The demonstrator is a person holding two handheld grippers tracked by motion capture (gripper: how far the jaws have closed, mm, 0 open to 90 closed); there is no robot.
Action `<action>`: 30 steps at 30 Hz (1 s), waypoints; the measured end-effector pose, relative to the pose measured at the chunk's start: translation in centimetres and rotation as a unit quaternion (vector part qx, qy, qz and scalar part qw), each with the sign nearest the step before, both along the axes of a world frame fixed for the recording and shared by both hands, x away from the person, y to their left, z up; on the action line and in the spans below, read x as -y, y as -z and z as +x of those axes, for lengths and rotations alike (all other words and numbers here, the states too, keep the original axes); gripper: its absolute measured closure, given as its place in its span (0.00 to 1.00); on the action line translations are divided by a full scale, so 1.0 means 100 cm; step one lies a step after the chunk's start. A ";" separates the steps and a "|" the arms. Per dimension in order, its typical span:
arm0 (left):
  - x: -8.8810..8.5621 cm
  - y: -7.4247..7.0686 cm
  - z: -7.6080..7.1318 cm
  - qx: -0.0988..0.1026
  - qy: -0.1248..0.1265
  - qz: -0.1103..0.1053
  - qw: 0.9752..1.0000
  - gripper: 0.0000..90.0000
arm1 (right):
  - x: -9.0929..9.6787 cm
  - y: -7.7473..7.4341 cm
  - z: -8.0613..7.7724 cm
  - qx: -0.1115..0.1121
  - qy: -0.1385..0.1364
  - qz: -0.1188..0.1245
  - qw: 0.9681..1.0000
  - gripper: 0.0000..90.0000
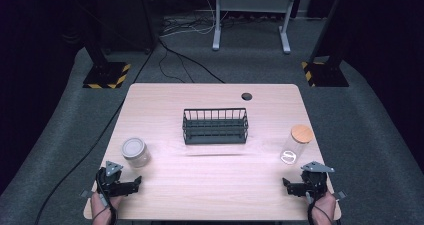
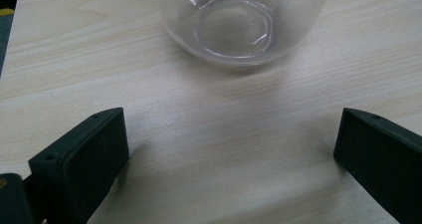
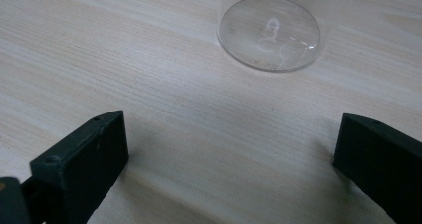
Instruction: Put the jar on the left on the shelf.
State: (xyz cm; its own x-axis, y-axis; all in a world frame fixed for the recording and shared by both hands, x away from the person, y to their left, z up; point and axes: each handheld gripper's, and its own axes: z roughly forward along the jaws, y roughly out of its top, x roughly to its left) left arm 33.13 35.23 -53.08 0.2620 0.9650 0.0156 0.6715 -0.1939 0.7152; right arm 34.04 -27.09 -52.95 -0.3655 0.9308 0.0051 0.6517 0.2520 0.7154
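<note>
Left gripper [image 2: 231, 149] jaws spread wide, nothing between, low over table [image 1: 165, 102] near front-left corner. Short glass jar [image 1: 135, 151] with silver lid stands just ahead of it (rounded base seen in left gripper view). Right gripper [image 3: 231, 149] jaws likewise wide apart, empty, near front-right corner. Tall glass jar [image 1: 296, 144] with wooden lid stands just ahead. Black wire basket [image 1: 215, 126] at table centre, well apart from both jars.

left tool [image 1: 131, 184] jaws spread wide; right tool [image 1: 291, 185] likewise, both low

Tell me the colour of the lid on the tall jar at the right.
Light wood-brown lid, clearest in the high view.
</note>
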 end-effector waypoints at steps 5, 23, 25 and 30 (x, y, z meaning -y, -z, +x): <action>0.002 0.000 -0.001 0.007 -0.005 0.010 1.000 0.00 | 0.000 0.000 0.000 0.001 0.002 0.000 1.000 0.00; -0.001 -0.003 -0.001 0.011 0.002 -0.005 1.000 0.00 | 0.000 0.000 0.001 0.001 -0.002 0.000 1.000 0.00; -0.001 -0.003 -0.001 0.011 0.003 -0.010 1.000 0.00 | 0.000 0.000 0.001 0.001 -0.002 0.000 1.000 0.00; 0.003 -0.004 0.000 0.011 0.008 -0.015 1.000 0.00 | 0.000 0.000 0.001 0.001 -0.002 0.000 1.000 0.00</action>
State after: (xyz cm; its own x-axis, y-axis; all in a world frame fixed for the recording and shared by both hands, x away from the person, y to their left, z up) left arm 33.17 34.93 -52.66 0.2767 0.9609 -0.0075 0.6524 -0.1821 0.7357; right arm 34.12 -27.05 -52.97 -0.3685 0.9296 0.0043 0.6499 0.2543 0.7162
